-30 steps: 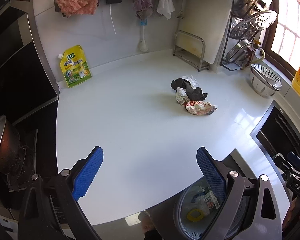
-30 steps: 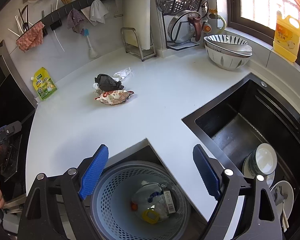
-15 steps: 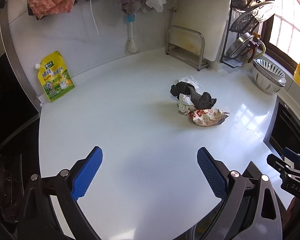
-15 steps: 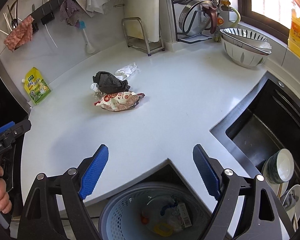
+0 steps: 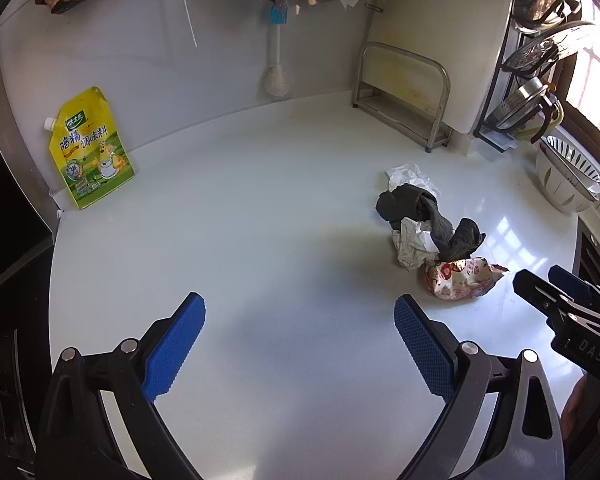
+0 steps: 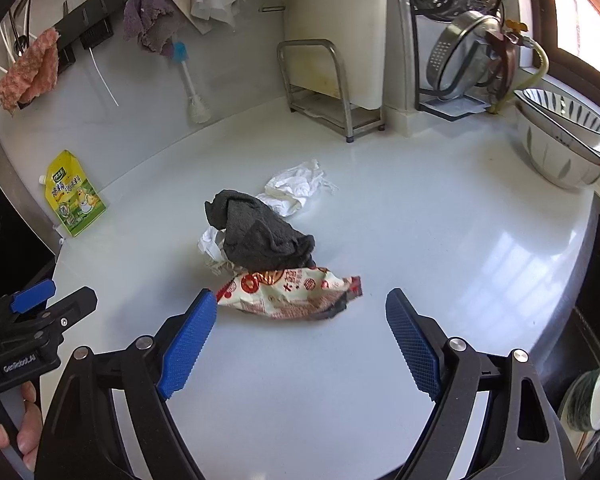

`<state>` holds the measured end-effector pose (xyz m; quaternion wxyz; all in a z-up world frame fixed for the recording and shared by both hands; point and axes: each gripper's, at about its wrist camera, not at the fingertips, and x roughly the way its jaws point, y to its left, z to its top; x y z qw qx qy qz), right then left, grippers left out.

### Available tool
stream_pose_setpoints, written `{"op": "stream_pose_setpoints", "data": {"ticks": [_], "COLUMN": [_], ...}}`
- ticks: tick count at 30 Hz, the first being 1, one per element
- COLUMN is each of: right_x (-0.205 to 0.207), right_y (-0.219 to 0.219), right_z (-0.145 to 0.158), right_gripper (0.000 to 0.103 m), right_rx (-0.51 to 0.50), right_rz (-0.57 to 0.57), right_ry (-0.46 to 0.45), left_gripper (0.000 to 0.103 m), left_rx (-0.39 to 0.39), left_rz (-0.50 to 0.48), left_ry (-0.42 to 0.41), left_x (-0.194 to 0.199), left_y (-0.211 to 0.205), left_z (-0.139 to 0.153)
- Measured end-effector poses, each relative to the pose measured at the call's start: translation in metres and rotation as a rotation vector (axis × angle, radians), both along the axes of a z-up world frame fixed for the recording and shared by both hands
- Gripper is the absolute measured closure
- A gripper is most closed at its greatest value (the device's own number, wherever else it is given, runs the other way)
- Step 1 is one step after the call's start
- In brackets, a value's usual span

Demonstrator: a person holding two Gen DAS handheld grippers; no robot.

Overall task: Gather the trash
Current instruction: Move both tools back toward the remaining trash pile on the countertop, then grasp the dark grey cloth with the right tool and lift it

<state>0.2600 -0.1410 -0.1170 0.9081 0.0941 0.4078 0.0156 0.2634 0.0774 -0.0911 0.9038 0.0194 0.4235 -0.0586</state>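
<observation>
Right wrist view: right gripper (image 6: 296, 312) has its jaws spread wide, nothing between the pads, hovering over the white counter (image 6: 440, 232). Red-and-white snack wrapper (image 6: 288, 290) lies flat at frame centre, just ahead of the fingertips; its left end sits right by the tip of the left blue pad, though I can't tell if they touch. Dark grey cloth (image 6: 260, 232) sits behind the wrapper and overlaps its upper edge. Crumpled white paper (image 6: 296, 188) lies beyond the cloth, upper centre; a smaller white scrap (image 6: 212, 246) pokes out at the cloth's left.

Left wrist view: left gripper (image 5: 300, 320) is also spread wide and empty, above bare counter in lower centre. Same trash pile lies right of centre, off to the side of the right pad; the wrapper (image 5: 462, 278) is the nearest piece, apart from the pad.

Left gripper body shows at lower left of the right wrist view, with a person's fingers (image 6: 26, 426) wrapped round its handle. Yellow pouch (image 5: 90, 148) leans on the wall, left of frame.
</observation>
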Motion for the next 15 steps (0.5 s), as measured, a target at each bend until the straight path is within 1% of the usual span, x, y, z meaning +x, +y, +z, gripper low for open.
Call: {"op": "stream_pose_setpoints", "data": {"ticks": [5, 7, 12, 15], "right_x": [0.031, 0.041, 0.058, 0.067], "right_y": [0.009, 0.012, 0.017, 0.017], "right_z": [-0.009, -0.014, -0.026, -0.031], "right_gripper": [0.020, 0.020, 0.020, 0.020], "right_rx": [0.001, -0.010, -0.028, -0.017], "right_rz": [0.024, 0.037, 0.061, 0.074], "right_ry": [0.011, 0.021, 0.047, 0.063], "left_gripper": [0.009, 0.009, 0.009, 0.009], "left_rx": [-0.017, -0.012, -0.025, -0.030], "left_rz": [-0.001, -0.005, 0.004, 0.004], "left_ry": [0.022, 0.029, 0.069, 0.082], "left_x": [0.007, 0.008, 0.012, 0.013], "left_y": [0.004, 0.004, 0.007, 0.008], "left_z": [-0.006, -0.010, -0.020, -0.023]}}
